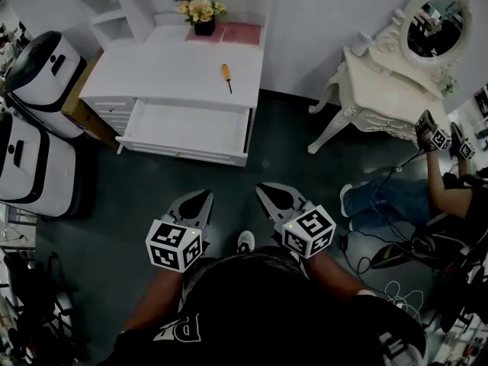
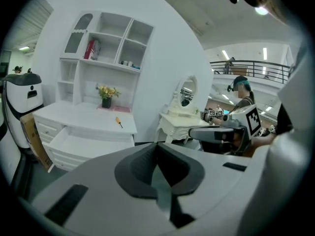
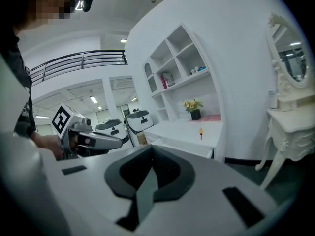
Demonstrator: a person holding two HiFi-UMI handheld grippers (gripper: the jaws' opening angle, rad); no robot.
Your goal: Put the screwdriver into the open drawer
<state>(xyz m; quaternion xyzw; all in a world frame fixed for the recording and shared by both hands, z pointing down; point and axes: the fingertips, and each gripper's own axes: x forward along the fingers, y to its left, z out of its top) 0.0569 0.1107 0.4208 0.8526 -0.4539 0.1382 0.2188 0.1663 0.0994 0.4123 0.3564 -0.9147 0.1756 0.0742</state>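
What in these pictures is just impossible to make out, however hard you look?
The screwdriver on the white desk: too small in every view to tell its tip.
The open drawer: whatever part sits under the desk top is hidden in every view.
The shelf items: small and blurred in the left gripper view; the head view's top edge cuts the shelves off.
The seated person: cut off by the head view's right edge.

White dresser [image 1: 171, 67]; screwdriver [image 1: 226, 75]; flowerpot [image 1: 203, 27]
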